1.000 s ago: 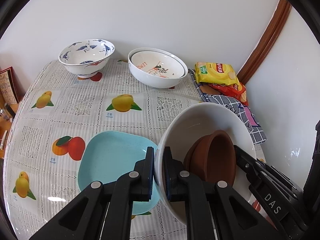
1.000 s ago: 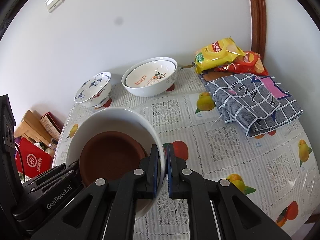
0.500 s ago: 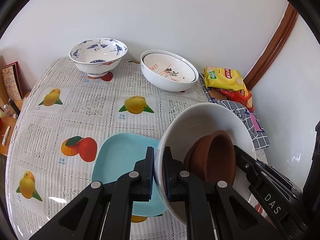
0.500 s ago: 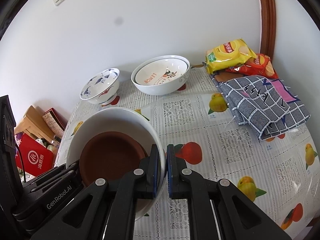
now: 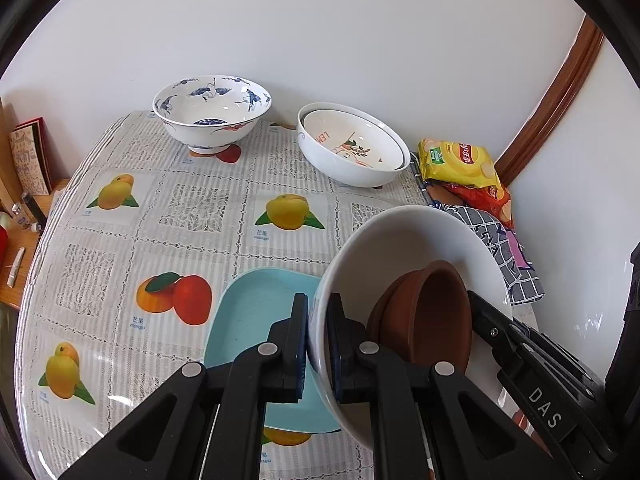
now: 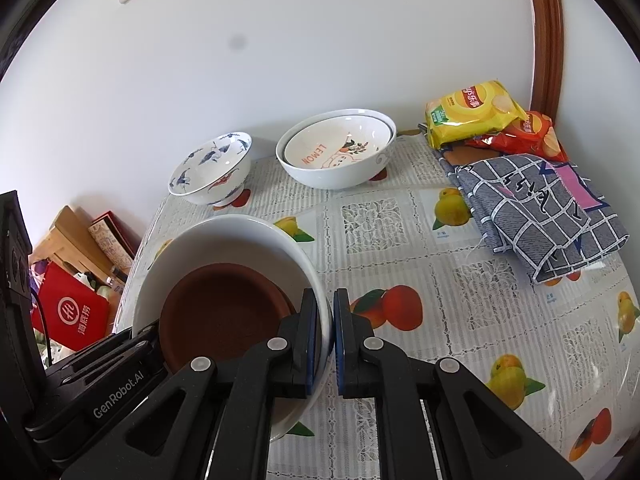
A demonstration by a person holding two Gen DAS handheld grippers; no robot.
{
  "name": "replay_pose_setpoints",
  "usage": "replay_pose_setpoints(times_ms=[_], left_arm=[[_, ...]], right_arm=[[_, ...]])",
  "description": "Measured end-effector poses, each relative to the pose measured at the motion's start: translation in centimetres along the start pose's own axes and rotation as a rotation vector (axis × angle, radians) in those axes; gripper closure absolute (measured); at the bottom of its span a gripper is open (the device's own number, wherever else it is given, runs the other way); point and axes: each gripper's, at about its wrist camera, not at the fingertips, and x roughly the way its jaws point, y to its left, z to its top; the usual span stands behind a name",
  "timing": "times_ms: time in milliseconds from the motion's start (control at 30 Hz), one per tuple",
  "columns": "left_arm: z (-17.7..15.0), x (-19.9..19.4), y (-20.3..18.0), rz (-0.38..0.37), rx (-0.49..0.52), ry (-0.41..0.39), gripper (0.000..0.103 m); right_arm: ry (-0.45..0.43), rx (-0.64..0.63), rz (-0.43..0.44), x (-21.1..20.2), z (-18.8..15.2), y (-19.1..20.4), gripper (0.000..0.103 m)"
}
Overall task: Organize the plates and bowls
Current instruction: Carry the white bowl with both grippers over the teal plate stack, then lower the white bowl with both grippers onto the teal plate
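Both grippers hold one large white bowl [image 5: 404, 240] above the table, with brown bowls [image 5: 432, 312] nested inside. My left gripper [image 5: 318, 312] is shut on its left rim. My right gripper [image 6: 327, 308] is shut on the opposite rim of the white bowl [image 6: 224, 232], where the brown bowls [image 6: 224, 316] also show. A light blue square plate [image 5: 260, 320] lies on the table under the bowl. A blue-and-white crane bowl [image 5: 212, 112] and two nested white lemon bowls [image 5: 352, 148] stand at the back by the wall.
The table has a fruit-print cloth [image 5: 160, 216]. Chip bags [image 6: 476, 112] and a folded checked cloth [image 6: 540, 208] lie at the back right corner by the wall. Boxes and a red bag [image 6: 72, 312] sit beyond the table's left edge.
Both grippers have carried the held bowl forward and left over the table; the back bowls look nearer and the blue plate sits further under the bowl. Both grips are unchanged.
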Motion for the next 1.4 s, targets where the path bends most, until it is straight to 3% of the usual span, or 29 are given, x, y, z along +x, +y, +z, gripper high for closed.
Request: replay_pose_setpoints(times_ms=[1400], left_arm=[[-0.6,2.6,4.6,0.032,-0.055,0.058,0.094]], right_arm=[[0.080,-0.039,0.012,4.3,-1.2,2.7,0.095]])
